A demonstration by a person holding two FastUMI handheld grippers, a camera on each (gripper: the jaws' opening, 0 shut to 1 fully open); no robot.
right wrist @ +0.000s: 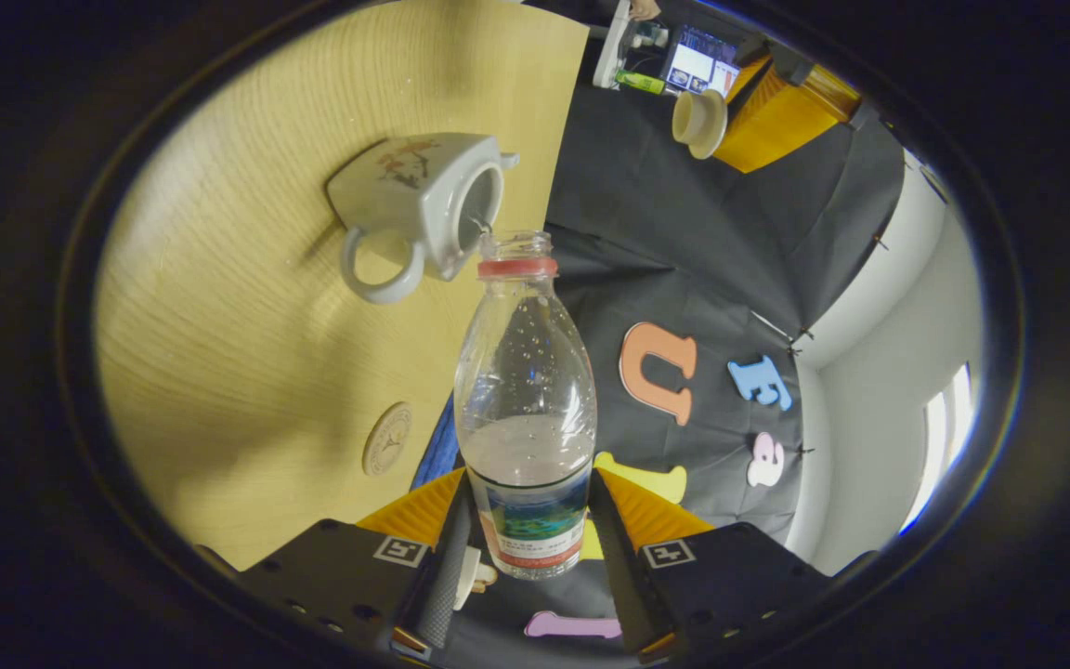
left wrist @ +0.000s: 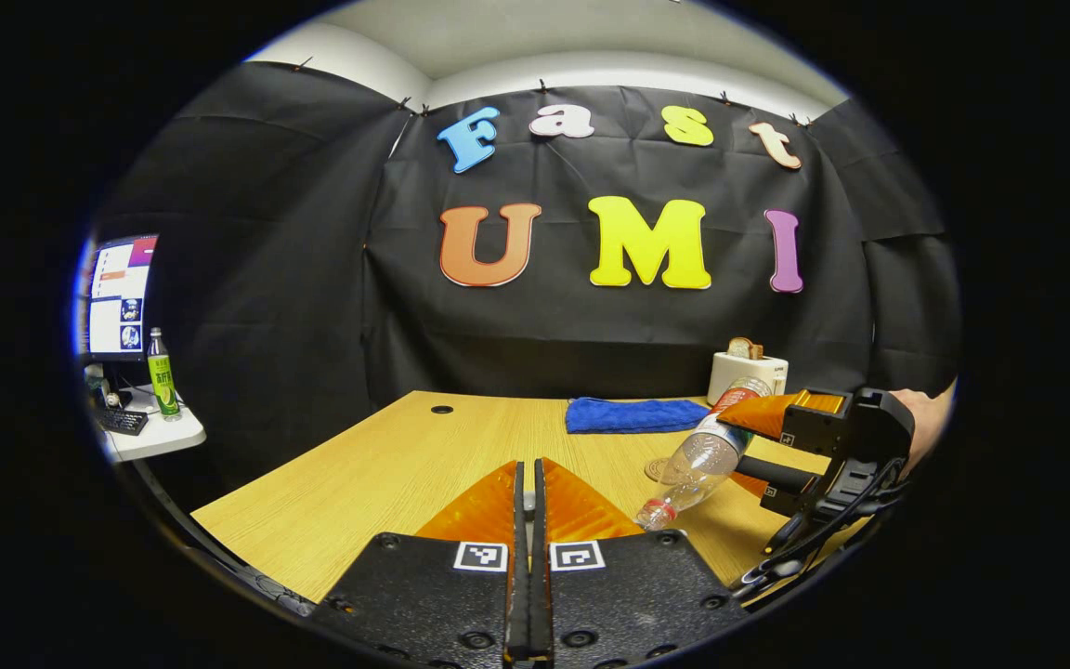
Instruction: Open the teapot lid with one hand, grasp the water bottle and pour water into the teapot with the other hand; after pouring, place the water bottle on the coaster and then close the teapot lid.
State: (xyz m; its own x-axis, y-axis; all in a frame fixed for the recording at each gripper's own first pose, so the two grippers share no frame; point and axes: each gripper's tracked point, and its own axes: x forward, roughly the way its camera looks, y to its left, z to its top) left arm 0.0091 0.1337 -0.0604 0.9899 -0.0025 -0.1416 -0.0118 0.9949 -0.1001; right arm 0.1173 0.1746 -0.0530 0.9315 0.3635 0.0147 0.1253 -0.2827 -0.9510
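The water bottle, pinched in the right claw, is tilted mouth-first at the open teapot on the table and should be tipped slowly, while the lid is held aside in the left claw.

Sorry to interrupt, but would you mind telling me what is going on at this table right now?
A person is working two handheld grippers. The right gripper holds an uncapped water bottle, tipped with its mouth over the open teapot on the wooden table. The left gripper holds the teapot lid off to the side. The coaster sits bare, the bottle not yet on it.
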